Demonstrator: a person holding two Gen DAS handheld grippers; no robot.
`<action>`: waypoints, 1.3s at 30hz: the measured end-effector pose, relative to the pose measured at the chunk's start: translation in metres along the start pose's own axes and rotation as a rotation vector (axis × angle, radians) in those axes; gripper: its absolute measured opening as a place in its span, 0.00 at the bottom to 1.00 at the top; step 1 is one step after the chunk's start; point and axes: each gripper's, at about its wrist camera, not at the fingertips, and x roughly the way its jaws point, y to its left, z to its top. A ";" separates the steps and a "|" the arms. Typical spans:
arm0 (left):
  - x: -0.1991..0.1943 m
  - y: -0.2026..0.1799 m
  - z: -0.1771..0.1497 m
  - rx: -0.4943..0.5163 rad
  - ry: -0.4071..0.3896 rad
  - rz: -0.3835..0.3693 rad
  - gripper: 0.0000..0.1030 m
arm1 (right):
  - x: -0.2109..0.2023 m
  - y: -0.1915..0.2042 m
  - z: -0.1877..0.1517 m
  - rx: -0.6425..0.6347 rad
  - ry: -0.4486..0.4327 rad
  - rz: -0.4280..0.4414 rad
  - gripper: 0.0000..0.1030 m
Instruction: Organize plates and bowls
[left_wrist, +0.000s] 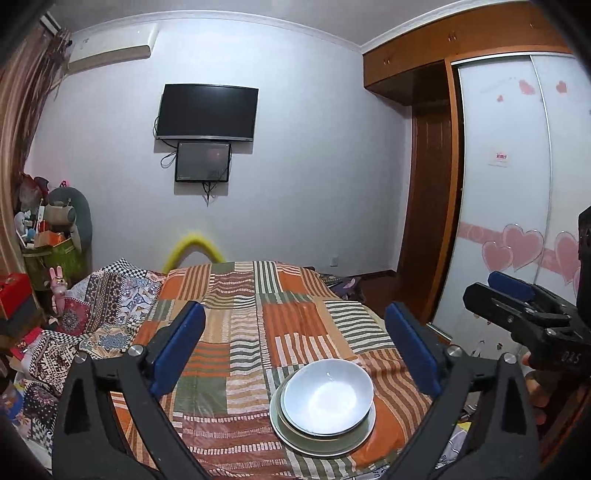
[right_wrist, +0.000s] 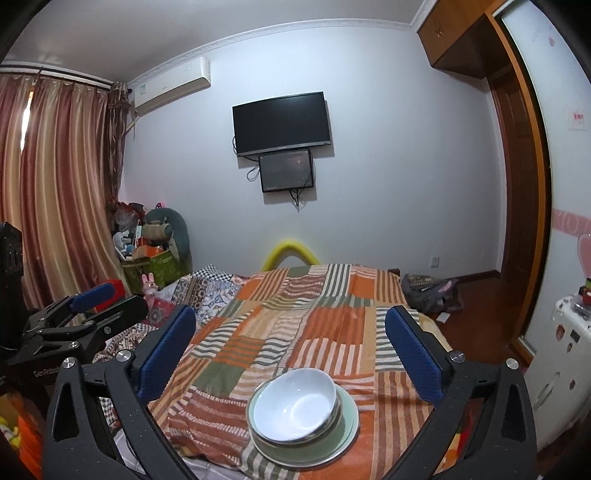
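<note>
The bed (left_wrist: 258, 314) is filling the middle of both views, and its patchwork cover of orange, green and striped squares is serving as the work surface. It is soft, so anything set on it is probably sitting less firmly than it would on a hard top.

Near the foot of the bed, close to the cameras, the stack is lying in one place: a pale green plate (left_wrist: 295, 441) at the bottom, what looks like a second, smaller dish on it, and a white bowl (left_wrist: 327, 397) nested on top, opening upward. Wide below and narrow above is the stable order. I judge the stacking largely done, though I cannot tell whether other dishes are waiting out of view.

The left claw (left_wrist: 295, 350) is standing wide open and holding nothing, its blue pads (left_wrist: 177, 350) raised above the cover, with the stack between and below them. The right claw (right_wrist: 291, 354) is likewise spread open and empty, hovering near the stack without touching it. Each one is also showing at the edge of the other's view.
</note>
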 end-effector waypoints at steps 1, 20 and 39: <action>-0.001 -0.001 -0.001 0.000 -0.001 0.000 0.97 | -0.002 0.000 -0.001 -0.001 -0.002 -0.001 0.99; -0.001 -0.005 -0.005 0.010 -0.004 0.016 0.99 | -0.006 -0.006 -0.006 0.024 0.007 0.002 0.99; 0.001 -0.006 -0.006 0.011 0.002 0.008 1.00 | -0.007 -0.006 -0.005 0.027 0.012 0.002 0.99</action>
